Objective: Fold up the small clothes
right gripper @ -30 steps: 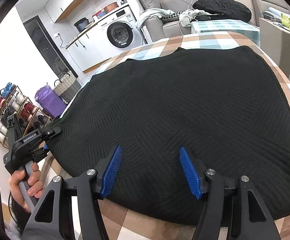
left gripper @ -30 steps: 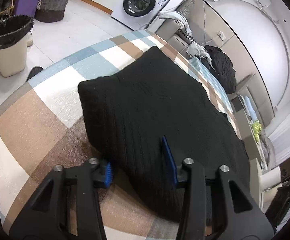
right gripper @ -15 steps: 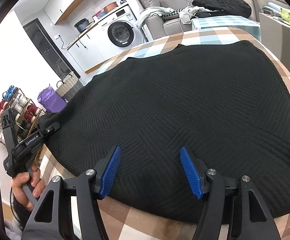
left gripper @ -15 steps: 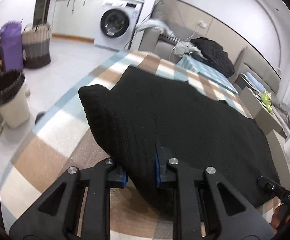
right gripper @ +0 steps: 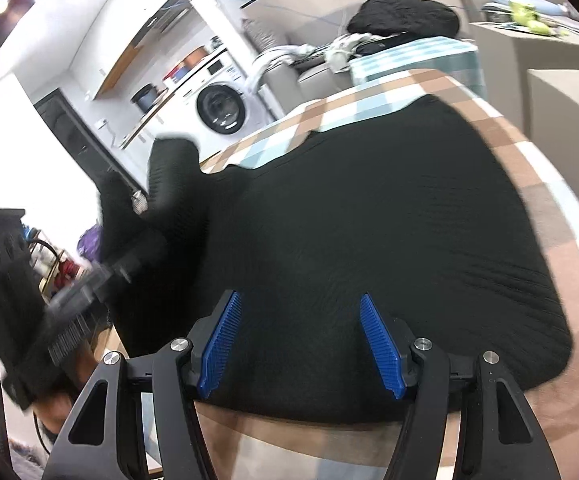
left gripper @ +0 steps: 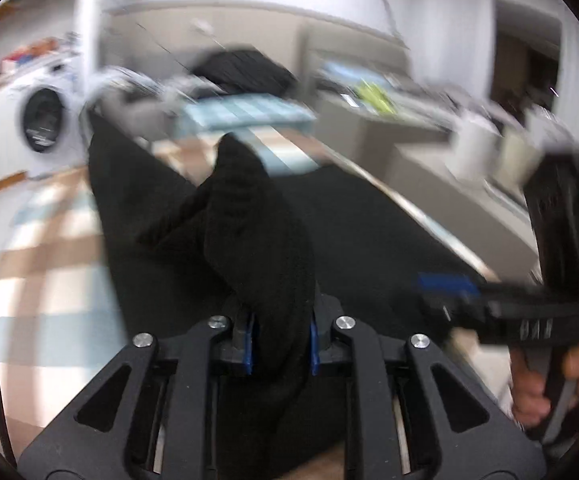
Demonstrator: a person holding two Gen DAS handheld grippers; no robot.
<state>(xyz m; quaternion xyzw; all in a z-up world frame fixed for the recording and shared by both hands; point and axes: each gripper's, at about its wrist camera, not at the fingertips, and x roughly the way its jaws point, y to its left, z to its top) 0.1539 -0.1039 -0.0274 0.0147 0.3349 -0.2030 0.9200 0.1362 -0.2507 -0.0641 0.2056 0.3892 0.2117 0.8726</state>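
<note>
Left gripper (left gripper: pixel 280 346), seen down its own fingers: blue pads pinched tight on a bunched fold of the black knitted garment (left gripper: pixel 257 232), lifted off the cloth and rising as a peak straight ahead of the jaws. Lower part of the pinched fold cut off behind the gripper body. Whole view smeared by motion blur; background furniture hard to make out, only a washing machine (left gripper: pixel 43 120) far left of the jaws legible. Right of the jaws, blurred: the right gripper (left gripper: pixel 447 284) and part of the hand (left gripper: pixel 537 380) on its handle, partly cut by the frame edge.

Right gripper (right gripper: pixel 301 344), own view: blue pads standing well apart, nothing pressed between them, poised over the near hem of the garment (right gripper: pixel 389 240). Garment spread flat ahead of the jaws on the checked tablecloth (right gripper: pixel 541 176), near edge partly hidden behind the fingers. Left of the jaws, the left gripper (right gripper: pixel 137 204) blurred, with a raised corner of garment at its tip; contact there not resolvable. Beyond the cloth, washing machine and a dark heap of clothes (right gripper: pixel 405 12).
</note>
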